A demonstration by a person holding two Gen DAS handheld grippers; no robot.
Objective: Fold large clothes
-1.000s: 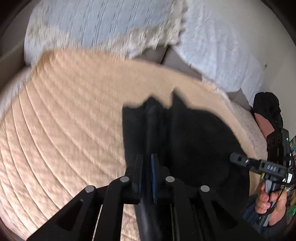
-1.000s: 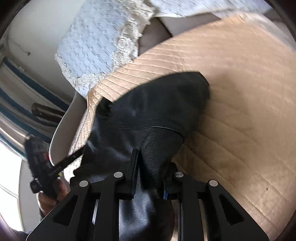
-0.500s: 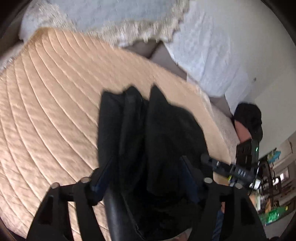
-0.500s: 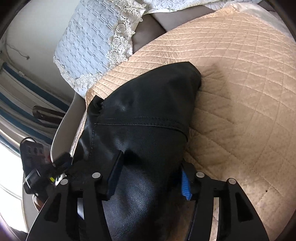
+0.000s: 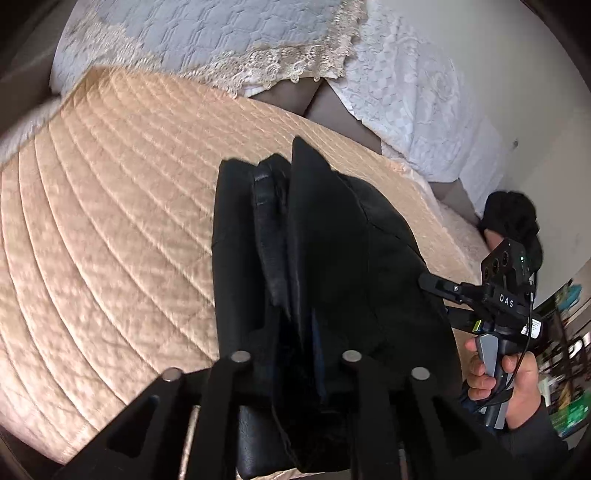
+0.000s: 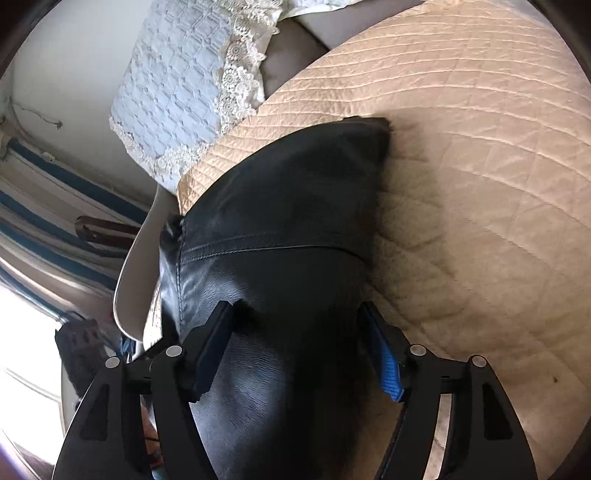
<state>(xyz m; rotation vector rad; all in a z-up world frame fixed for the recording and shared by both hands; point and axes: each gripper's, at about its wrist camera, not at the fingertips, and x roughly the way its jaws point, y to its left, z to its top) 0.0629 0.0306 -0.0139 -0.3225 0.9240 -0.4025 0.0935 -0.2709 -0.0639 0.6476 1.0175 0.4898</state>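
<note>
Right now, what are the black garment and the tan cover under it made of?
Black garment: looks like leather or faux leather; smooth, glossy highlights, fine grain, a stitched seam. Real or synthetic can't be told. Tan cover: quilted fabric with a satin-like sheen; stitched diamond pattern, soft puckering.

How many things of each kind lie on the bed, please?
Black leather garment: 1
Beige quilted bedspread: 1
Lace-trimmed pillows: 2
Total: 4
</note>
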